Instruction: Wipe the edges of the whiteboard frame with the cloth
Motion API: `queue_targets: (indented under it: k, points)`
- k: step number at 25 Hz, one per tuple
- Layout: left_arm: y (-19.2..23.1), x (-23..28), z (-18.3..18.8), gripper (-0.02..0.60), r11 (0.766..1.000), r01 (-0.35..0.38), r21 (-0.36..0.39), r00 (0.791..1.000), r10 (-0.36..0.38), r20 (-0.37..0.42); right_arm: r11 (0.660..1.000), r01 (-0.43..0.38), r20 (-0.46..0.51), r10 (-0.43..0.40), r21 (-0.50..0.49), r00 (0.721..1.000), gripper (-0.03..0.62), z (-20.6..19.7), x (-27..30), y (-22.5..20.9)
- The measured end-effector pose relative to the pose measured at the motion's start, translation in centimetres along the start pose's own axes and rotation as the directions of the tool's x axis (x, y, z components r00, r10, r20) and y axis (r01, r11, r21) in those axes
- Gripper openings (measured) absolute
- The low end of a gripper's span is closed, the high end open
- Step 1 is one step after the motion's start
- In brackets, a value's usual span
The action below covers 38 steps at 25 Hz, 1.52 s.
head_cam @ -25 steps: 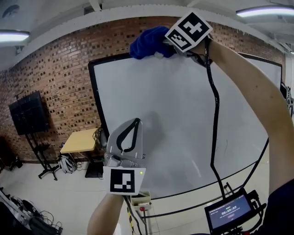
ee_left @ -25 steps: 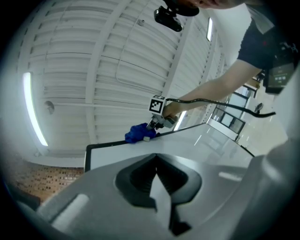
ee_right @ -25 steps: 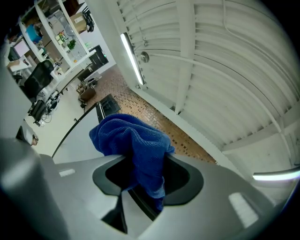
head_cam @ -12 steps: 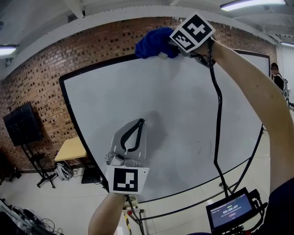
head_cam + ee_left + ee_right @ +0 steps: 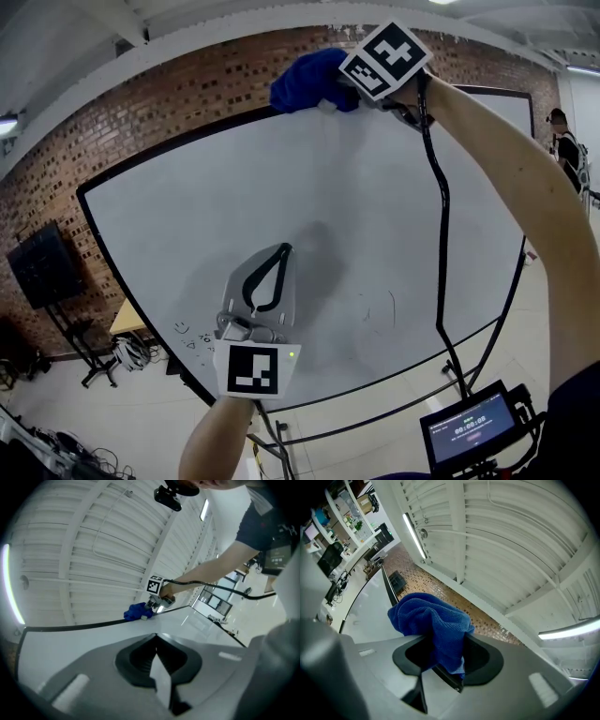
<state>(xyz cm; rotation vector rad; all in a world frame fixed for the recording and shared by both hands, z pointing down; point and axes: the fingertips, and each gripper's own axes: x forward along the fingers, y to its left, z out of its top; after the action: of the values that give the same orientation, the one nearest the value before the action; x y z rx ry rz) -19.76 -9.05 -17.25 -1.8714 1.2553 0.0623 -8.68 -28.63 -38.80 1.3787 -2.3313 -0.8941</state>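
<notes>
Cloth in upraised right tool, apparently touching frame.

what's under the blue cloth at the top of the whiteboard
The black top frame edge runs in beneath the blue cloth; that stretch is hidden by it.

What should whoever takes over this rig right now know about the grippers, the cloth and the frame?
Right gripper: shut on the blue cloth, held at the whiteboard's top frame edge.
Left gripper: shut, empty, raised before the board face.
Done: cannot tell how much is wiped.
Left: run the cloth along the top, sides and bottom edges.
</notes>
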Motion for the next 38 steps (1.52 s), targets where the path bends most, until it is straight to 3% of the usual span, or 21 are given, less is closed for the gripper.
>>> queue_targets:
  k: [9, 16, 29, 38]
  points:
    - [-5.3, 3.2, 0.9, 0.003, 1.000, -0.016, 0.008, 0.998, 0.017, -0.067, 0.999, 0.016, 0.010, -0.016, 0.049, 1.000, 0.184, -5.2, -2.4, -6.5]
    - [-5.9, 6.2, 0.6, 0.003, 0.999, -0.038, -0.026, 0.996, 0.036, -0.083, 0.997, 0.005, 0.029, -0.007, 0.072, 1.000, 0.183, -6.4, -2.9, -9.5]
    - [-5.9, 12.4, -0.1, 0.003, 0.995, 0.029, -0.097, 0.999, -0.025, 0.044, 0.980, 0.159, -0.043, -0.155, 0.119, 0.987, 0.183, -12.3, -4.5, -14.9]
    - [-1.7, 19.3, 5.3, 0.003, 0.989, 0.087, -0.116, 0.994, -0.078, 0.082, 0.976, 0.202, -0.022, -0.200, 0.083, 0.979, 0.183, -14.2, -5.5, -16.8]
